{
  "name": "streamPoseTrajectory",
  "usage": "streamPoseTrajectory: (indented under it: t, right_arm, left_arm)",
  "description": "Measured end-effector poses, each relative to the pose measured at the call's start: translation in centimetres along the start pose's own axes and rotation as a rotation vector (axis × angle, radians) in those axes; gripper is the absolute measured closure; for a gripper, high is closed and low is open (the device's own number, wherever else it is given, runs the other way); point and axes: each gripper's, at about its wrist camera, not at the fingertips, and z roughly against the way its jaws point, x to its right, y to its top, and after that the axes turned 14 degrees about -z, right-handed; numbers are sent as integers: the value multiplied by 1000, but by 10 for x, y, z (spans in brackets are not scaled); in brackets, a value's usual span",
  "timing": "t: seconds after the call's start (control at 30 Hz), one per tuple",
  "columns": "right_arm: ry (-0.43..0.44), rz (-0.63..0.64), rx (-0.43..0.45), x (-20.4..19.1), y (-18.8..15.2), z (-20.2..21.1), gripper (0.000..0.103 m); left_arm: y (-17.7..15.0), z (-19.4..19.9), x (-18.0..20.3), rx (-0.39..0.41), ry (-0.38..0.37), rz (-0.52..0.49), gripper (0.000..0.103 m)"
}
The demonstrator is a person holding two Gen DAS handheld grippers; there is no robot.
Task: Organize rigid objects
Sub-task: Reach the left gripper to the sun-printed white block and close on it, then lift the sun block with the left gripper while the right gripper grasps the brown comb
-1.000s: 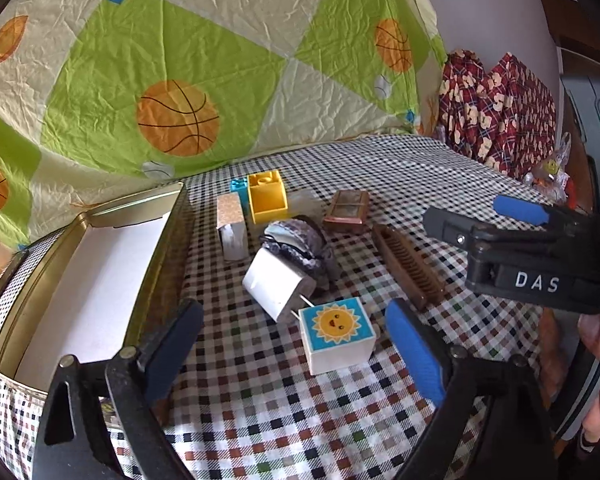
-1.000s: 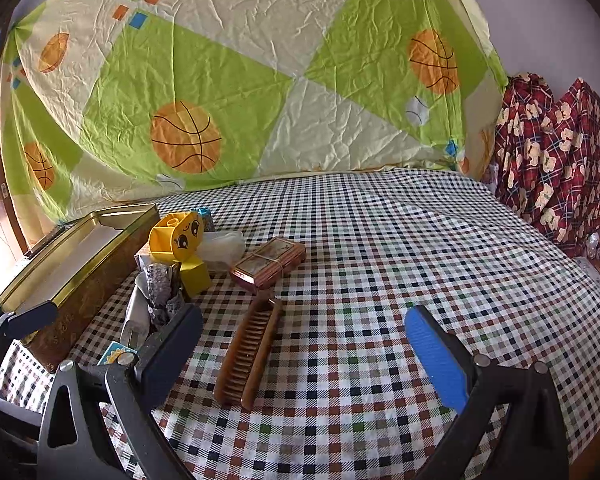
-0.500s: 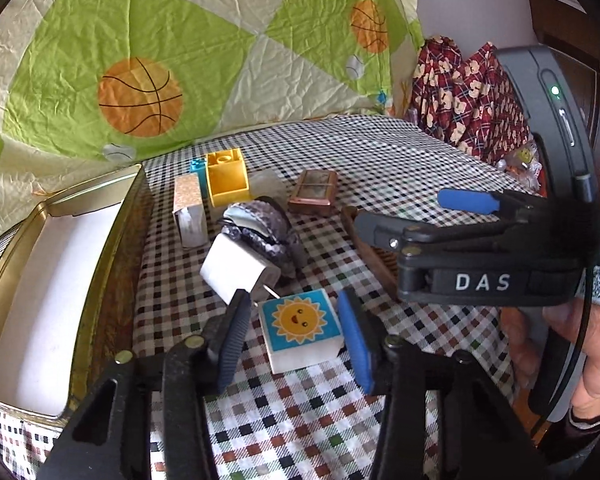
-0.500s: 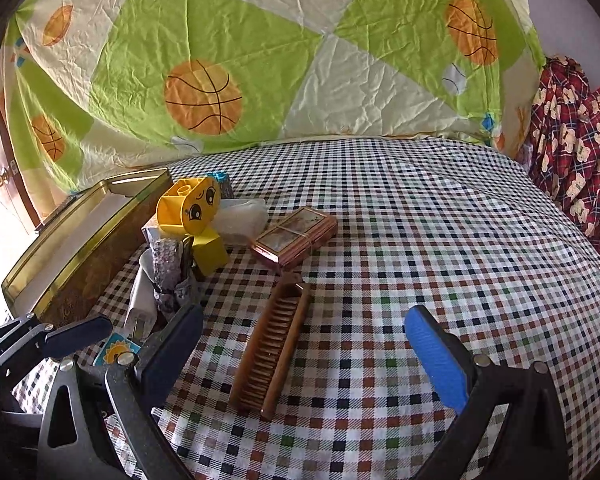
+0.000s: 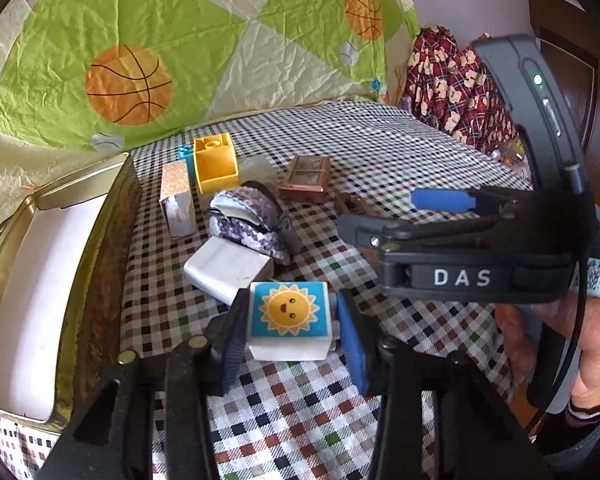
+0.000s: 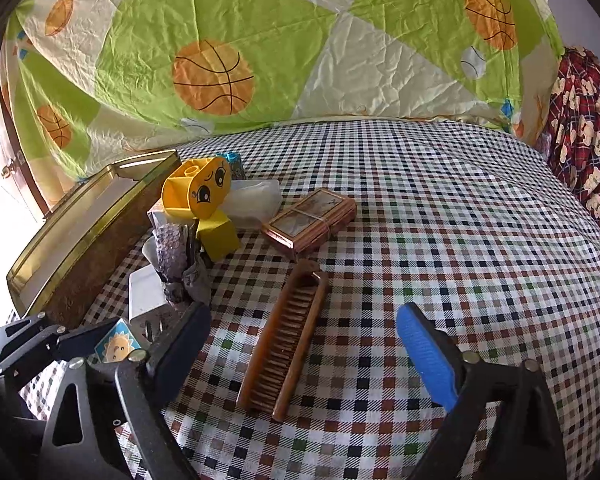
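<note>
While your left tongs (image 5: pixel 288 344) are closing on the sun block (image 5: pixel 287 320), pads at its two side faces with the printed face up, the block sits on the checked surface (image 6: pixel 440 216) toward its near edge, just beside the open tin (image 5: pixel 96 240), likely so it can go straight in. Your right tongs (image 6: pixel 300 344) stand wide but are closing with nothing pressed, the brown comb (image 6: pixel 288 336) lying between them. Its long axis runs from the near edge away toward the far edge, so the pads would meet its long sides.
</note>
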Motion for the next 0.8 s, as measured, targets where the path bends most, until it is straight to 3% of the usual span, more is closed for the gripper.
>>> streamPoseTrajectory:
  t: [0.03, 0.1, 0.3, 0.37, 0.43, 0.5, 0.8]
  right_arm:
    - [1, 0, -17, 0, 0, -2, 33]
    - [1, 13, -37, -2, -1, -6, 42]
    - [-24, 104, -78, -16, -6, -13, 45]
    - [-39, 118, -68, -19, -8, -13, 54]
    - [-45, 134, -57, -22, -9, -12, 70]
    - [-45, 145, -49, -23, -11, -11, 76]
    - [-11, 154, 21, -25, -15, 1, 76]
  left_arm:
    - [-1, 2, -2, 11, 2, 11, 61]
    - [-4, 7, -7, 35, 10, 42, 61]
    - [-12, 17, -27, 103, 28, 155, 61]
    - [-13, 20, -30, 125, 59, 166, 61]
    - [-14, 25, -32, 152, 112, 162, 61]
    - [-15, 28, -36, 174, 146, 163, 61]
    - [-18, 33, -42, 217, 146, 180, 61]
